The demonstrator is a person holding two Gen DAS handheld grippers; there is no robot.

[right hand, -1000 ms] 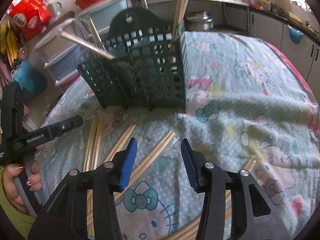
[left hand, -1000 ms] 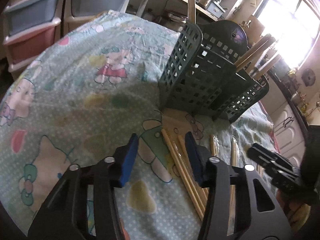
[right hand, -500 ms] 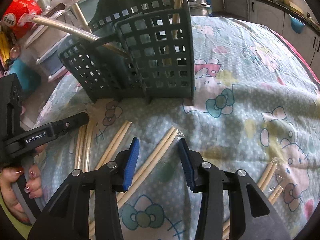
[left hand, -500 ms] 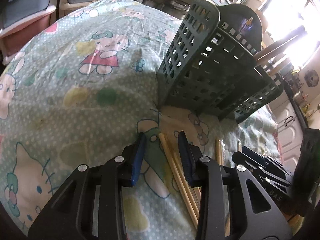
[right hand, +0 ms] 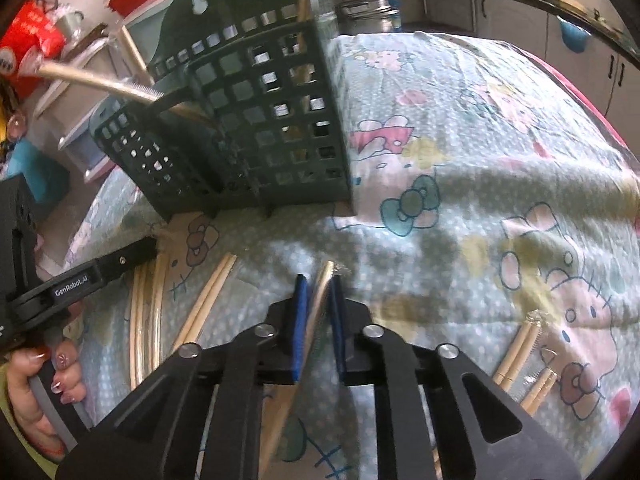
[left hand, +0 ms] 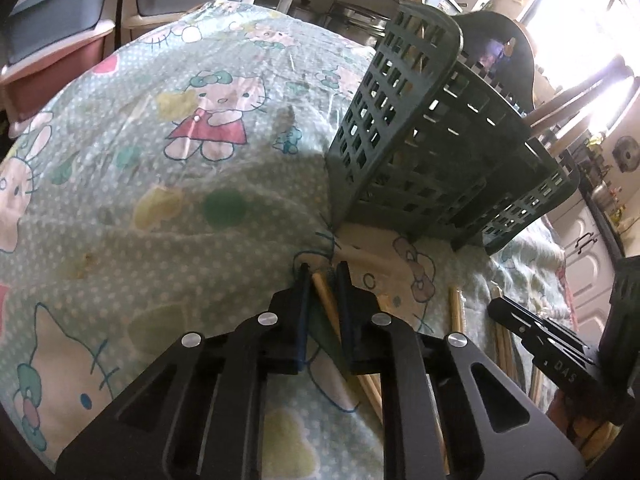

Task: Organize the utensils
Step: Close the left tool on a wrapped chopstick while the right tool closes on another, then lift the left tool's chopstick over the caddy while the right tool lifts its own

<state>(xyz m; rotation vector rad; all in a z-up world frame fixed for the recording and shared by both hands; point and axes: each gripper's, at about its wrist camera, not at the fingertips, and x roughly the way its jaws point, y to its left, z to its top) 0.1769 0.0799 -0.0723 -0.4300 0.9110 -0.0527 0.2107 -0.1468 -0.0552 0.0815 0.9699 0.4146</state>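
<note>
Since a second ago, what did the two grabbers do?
Both closed in. The left gripper shut its jaws on a chopstick pair; the right gripper shut on a wrapped chopstick pair. The green basket and the other chopsticks stayed put.

a pale green cartoon-cat printed cloth-covered table (right hand: 480, 128) carries a dark green perforated plastic utensil basket (right hand: 256, 120) and scattered pairs of wooden chopsticks (right hand: 208, 296), some in clear sleeves.

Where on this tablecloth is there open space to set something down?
Open cloth lies left of the green basket in the left wrist view and right of it in the right wrist view. In front of the basket it is crowded: chopstick pairs and both grippers.
</note>
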